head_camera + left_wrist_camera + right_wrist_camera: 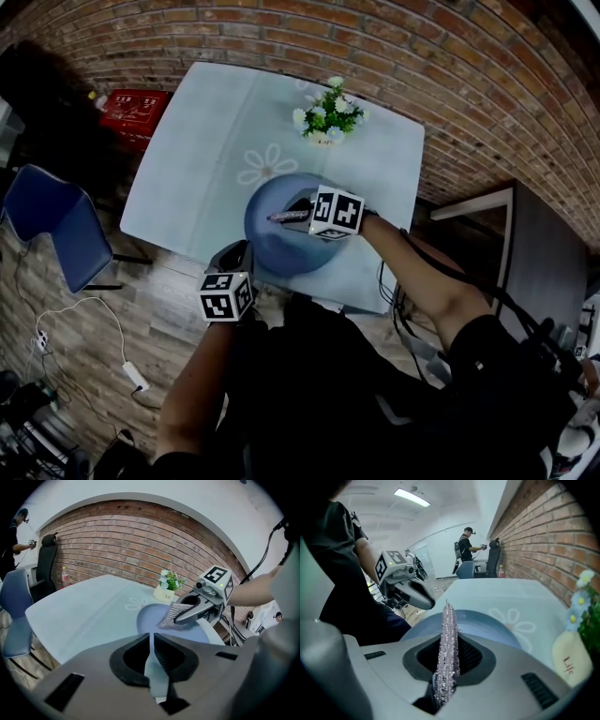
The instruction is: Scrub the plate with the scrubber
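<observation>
Two hand-held grippers work over one blue plate (277,246) at the near edge of a pale tabletop (206,141). The left hand-held gripper (151,654) has its jaws pinched on the plate's near rim. The right hand-held gripper (447,654) is clamped on a single glittery scrubber (448,634), held edge-up between its jaws and reaching over the plate's middle; whether it touches the plate cannot be told. One pot of flowers (326,119) stands on the tabletop beyond the plate, near the brick wall (450,66). One blue chair (56,225) and one red crate (134,108) sit on the floor left of the tabletop.
</observation>
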`<state>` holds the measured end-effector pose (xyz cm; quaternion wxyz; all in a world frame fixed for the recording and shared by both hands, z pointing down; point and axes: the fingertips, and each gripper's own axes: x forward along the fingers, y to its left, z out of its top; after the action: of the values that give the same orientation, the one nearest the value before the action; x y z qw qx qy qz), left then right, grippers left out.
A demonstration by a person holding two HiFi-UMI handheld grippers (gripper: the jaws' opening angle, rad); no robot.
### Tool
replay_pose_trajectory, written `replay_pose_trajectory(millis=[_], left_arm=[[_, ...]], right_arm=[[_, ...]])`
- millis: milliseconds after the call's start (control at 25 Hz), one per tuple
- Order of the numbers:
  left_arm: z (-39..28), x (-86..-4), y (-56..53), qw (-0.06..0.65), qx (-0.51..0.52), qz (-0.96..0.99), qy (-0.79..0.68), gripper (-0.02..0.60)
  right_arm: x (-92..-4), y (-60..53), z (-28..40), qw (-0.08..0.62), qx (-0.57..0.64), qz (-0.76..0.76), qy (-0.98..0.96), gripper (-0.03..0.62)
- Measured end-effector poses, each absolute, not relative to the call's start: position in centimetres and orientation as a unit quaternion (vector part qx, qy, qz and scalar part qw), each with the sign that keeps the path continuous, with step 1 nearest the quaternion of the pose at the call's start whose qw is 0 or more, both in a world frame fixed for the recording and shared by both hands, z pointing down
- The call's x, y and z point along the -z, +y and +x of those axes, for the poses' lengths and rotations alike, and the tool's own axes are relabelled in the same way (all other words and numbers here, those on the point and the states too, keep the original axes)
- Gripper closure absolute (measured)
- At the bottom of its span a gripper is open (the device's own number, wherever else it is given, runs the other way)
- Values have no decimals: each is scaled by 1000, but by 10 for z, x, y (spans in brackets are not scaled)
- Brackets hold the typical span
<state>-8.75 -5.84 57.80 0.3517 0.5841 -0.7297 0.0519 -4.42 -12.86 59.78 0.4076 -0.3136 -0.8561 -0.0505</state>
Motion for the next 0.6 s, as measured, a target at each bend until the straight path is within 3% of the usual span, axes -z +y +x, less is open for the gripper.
replay_pose_trajectory(millis=[280, 600], left_arm=[[-94, -589, -64, 345, -51, 578, -738, 543], [-100, -602, -66, 349, -87, 587, -726, 543]], right_arm=[[-615, -168, -72, 418, 184, -228, -860, 533], [-632, -182, -52, 470, 156, -161, -854, 533]])
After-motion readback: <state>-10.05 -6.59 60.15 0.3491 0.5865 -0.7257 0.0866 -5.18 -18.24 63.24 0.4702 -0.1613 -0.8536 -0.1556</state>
